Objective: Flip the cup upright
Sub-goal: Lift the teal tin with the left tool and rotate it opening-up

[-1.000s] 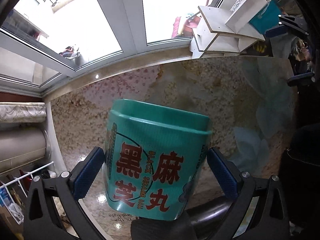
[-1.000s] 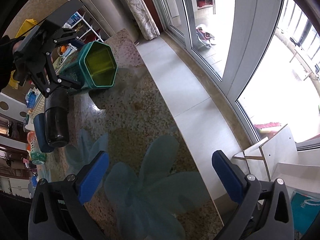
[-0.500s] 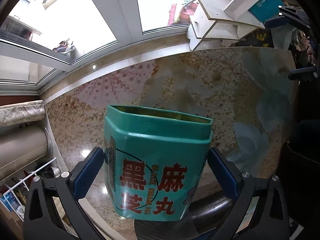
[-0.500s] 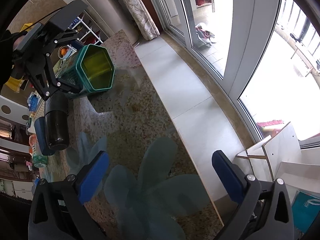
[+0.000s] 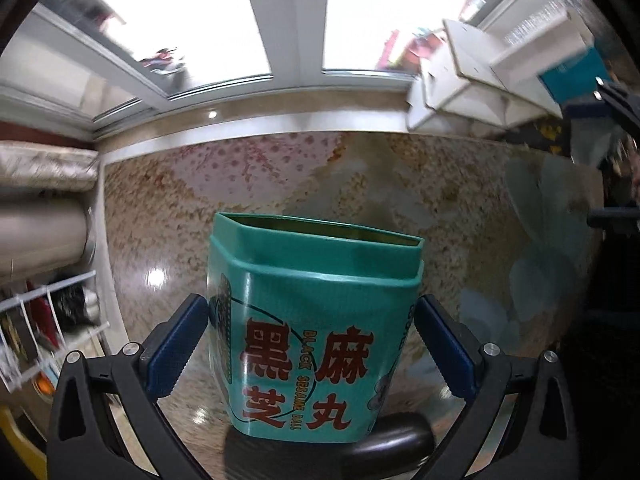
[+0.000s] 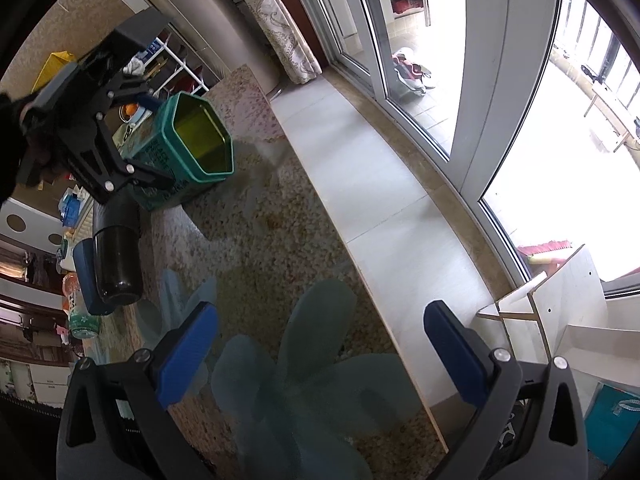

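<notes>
The cup is a teal hexagonal tin (image 5: pixel 312 332) with red Chinese characters and a yellow inside. My left gripper (image 5: pixel 312 344) is shut on the tin, one blue pad on each side wall. The tin's open mouth points up and away from me, and the tin is still tilted. In the right wrist view the tin (image 6: pixel 188 148) shows at the far left with its lower edge at the granite counter (image 6: pixel 256 216), held by the left gripper (image 6: pixel 144 140). My right gripper (image 6: pixel 320 344) is open and empty, low over the counter, far from the tin.
A black cylinder (image 6: pixel 116 256) lies on the counter just below the tin, next to a blue object (image 6: pixel 86 280). A white sill (image 6: pixel 360 184) and glass doors run along the counter's far edge. White boards (image 6: pixel 560 312) stand at the right. A wire rack (image 5: pixel 44 340) is at the left.
The left gripper has turned the tin further up, so its open mouth now shows from above. The view has dropped closer to the counter. The right gripper has barely moved.
</notes>
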### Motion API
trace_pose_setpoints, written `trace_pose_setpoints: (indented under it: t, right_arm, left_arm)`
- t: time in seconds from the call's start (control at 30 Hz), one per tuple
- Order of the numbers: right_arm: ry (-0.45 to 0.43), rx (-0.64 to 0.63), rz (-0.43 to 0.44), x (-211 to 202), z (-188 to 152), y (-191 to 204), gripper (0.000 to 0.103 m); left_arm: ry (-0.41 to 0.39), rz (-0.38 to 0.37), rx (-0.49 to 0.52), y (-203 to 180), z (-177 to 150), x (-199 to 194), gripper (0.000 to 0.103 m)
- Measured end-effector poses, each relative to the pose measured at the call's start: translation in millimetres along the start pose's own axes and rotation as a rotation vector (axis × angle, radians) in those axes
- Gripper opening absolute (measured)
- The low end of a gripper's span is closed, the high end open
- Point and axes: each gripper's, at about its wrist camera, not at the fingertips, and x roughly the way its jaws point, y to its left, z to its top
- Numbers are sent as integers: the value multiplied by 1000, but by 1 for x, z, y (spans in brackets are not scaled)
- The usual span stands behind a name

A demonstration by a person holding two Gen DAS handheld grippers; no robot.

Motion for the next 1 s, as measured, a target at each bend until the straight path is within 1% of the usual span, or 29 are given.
trace_pose_setpoints:
  t: [0.07, 0.1, 0.2, 0.33, 0.4, 0.57, 0.7, 0.77, 0.9, 0.97, 1.0]
  right_arm:
    - [-2, 3, 0, 0, 0, 0, 103]
    - [-1, 4, 1, 0, 0, -1, 103]
    - [-2, 4, 2, -1, -2, 0, 103]
    - [-7, 3, 11, -3, -2, 1, 103]
    - [-12, 7, 15, -5, -2, 0, 103]
    - [-16, 21, 9, -8, -5, -5, 103]
    - [-19, 40, 8, -10, -7, -10, 103]
    - [-21, 45, 9, -12, -9, -9, 103]
    - [-22, 42, 10, -15, -14, -7, 103]
    - [-20, 28, 12, -16, -17, -2, 103]
    - [-17, 22, 12, -15, -18, 0, 103]
  left_arm:
    - [0, -21, -61, -1, -3, -1, 102]
    - [-1, -26, -76, -3, -5, -1, 102]
    - [22, -67, -149, -7, -9, -1, 101]
    - [46, -99, -236, -17, -12, -1, 100]
    - [39, -111, -261, -24, -17, -1, 100]
    - [28, -174, -348, -45, -34, 0, 99]
    - [-7, -234, -439, -61, -51, -3, 99]
    - [-37, -264, -507, -70, -65, -7, 98]
    - [-90, -297, -617, -90, -96, -15, 97]
    - [-109, -314, -690, -100, -113, -17, 97]
    - [-113, -318, -711, -106, -119, -16, 97]
